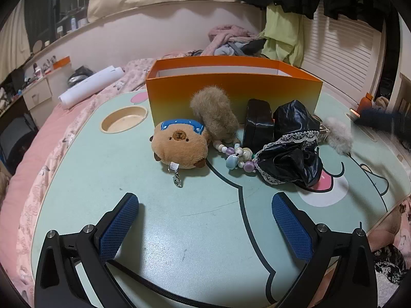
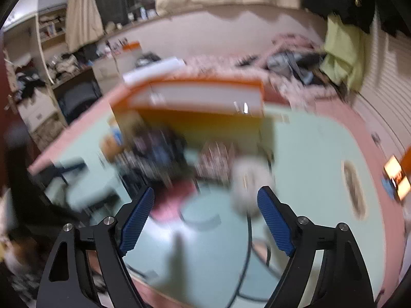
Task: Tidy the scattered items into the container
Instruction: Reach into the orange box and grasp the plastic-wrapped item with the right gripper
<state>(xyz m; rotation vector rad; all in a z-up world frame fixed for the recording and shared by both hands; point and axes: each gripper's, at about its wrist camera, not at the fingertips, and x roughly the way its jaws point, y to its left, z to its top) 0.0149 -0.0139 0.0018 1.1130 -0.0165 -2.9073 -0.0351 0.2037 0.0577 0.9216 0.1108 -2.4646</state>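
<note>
Between the left gripper (image 1: 205,206) jaws, spread wide: bare green tabletop (image 1: 179,231), nothing held. Right gripper (image 2: 205,209) jaws also apart and empty; its view is motion-blurred. Scattered items sit mid-table against the orange box (image 1: 233,89) front wall: capybara plush (image 1: 179,146), brown fur tail (image 1: 215,113), bead string (image 1: 237,156), black case (image 1: 258,124), lace-trimmed black cloth (image 1: 290,154), grey pompom (image 1: 339,136). Box stands at the table's far edge.

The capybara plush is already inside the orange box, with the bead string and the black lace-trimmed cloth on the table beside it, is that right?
Not quite. The capybara plush is not inside the orange box; it lies on the table in front of the box's near wall. The bead string and the black lace-trimmed cloth do lie on the table beside it. The left wrist view shows this.
</note>
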